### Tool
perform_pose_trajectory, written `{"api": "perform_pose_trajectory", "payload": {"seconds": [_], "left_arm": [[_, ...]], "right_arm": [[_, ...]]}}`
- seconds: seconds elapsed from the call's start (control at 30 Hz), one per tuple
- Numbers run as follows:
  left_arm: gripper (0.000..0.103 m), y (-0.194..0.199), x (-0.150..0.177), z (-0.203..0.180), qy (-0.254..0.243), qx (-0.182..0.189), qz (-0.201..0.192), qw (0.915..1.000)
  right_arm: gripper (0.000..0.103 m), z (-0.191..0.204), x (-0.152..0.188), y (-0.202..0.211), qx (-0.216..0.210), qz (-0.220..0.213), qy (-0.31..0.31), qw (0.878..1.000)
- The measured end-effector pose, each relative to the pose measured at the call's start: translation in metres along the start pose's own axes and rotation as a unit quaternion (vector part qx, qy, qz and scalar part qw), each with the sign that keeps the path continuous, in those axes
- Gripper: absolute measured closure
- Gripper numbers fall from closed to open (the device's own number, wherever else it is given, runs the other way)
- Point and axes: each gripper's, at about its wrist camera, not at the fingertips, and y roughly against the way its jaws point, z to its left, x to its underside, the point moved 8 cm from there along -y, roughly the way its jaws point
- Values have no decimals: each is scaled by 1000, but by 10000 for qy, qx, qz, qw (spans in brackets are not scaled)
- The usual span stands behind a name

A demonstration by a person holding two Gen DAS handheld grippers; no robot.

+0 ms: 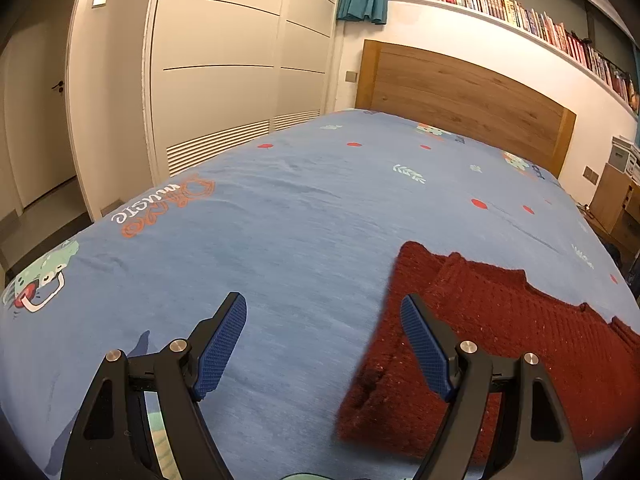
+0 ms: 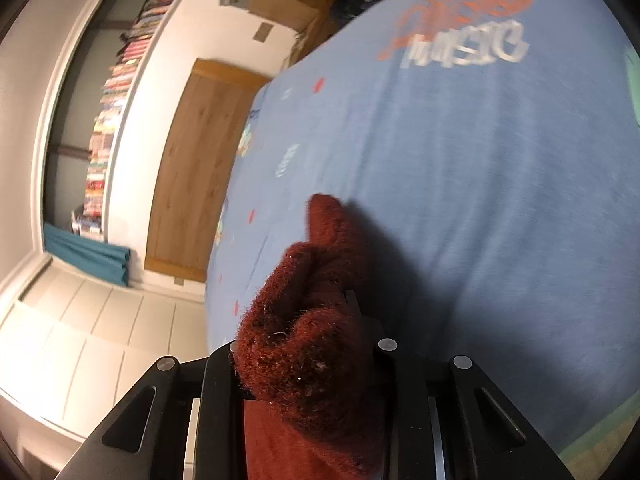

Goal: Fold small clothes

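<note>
A dark red knitted sweater (image 1: 500,344) lies on the blue bed sheet (image 1: 300,220) at the right in the left wrist view. My left gripper (image 1: 324,344) is open and empty, just above the sheet, with its right finger over the sweater's left edge. My right gripper (image 2: 308,344) is shut on a bunched part of the red sweater (image 2: 312,320), which hides the fingertips. That gripper is rolled sideways and holds the cloth above the sheet (image 2: 480,200).
A wooden headboard (image 1: 460,96) stands at the far end of the bed, with a bookshelf (image 1: 520,12) above it. White wardrobe doors (image 1: 224,80) run along the left side. Boxes and a cabinet (image 1: 616,196) stand at the right.
</note>
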Motion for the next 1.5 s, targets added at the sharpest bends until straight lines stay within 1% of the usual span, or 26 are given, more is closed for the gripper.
{"api": "perform_pose_trajectory", "payload": {"seconds": [0.23, 0.37, 0.47, 0.57, 0.7, 0.77, 0.87, 0.97, 1.07, 1.13, 1.2, 1.23, 1.27, 1.3, 1.37, 1.4, 1.5], "left_arm": [[28, 0, -6, 17, 260, -26, 26, 9997], [28, 3, -9, 28, 380, -65, 4, 9993], [28, 4, -11, 35, 435, -68, -4, 9990], [28, 3, -12, 45, 524, -100, 1, 9986], [28, 0, -13, 59, 700, -140, 53, 9974], [28, -1, -14, 65, 765, -167, 64, 9969], [28, 0, -15, 75, 849, -220, 64, 9961], [28, -2, -16, 84, 963, -255, 92, 9950], [28, -2, -16, 92, 1055, -291, 115, 9939], [28, -2, -17, 95, 1094, -324, 103, 9934], [28, 0, -18, 99, 1119, -357, 93, 9930], [28, 0, -18, 101, 1137, -370, 93, 9928], [28, 0, -18, 102, 1152, -380, 97, 9926], [28, 0, -19, 104, 1163, -397, 102, 9924], [28, 1, -18, 106, 1191, -412, 112, 9920], [28, 1, -19, 107, 1205, -417, 109, 9918], [28, 3, -21, 111, 1200, -487, 64, 9916]], "right_arm": [[77, 63, 20, -17, -306, 274, 260, 9988], [77, 101, 45, -38, -558, 521, 310, 9966], [77, 130, 69, -56, -741, 733, 395, 9938], [77, 160, 99, -76, -953, 999, 544, 9889], [77, 195, 153, -104, -1109, 1474, 953, 9782], [77, 206, 179, -115, -1095, 1679, 1223, 9720], [77, 215, 221, -130, -966, 1988, 1856, 9575], [77, 211, 263, -141, -791, 2313, 2552, 9355], [77, 202, 298, -144, -593, 2542, 3326, 9062], [77, 198, 315, -142, -469, 2596, 3930, 8809], [77, 195, 327, -137, -294, 2524, 4700, 8453], [77, 193, 332, -136, -212, 2512, 4990, 8291], [77, 190, 337, -135, -162, 2525, 5204, 8156], [77, 189, 340, -133, -147, 2531, 5303, 8090], [77, 187, 347, -128, -121, 2503, 5606, 7892], [77, 187, 351, -126, -129, 2491, 5712, 7820], [77, 183, 372, -112, -193, 2482, 6163, 7471]]}}
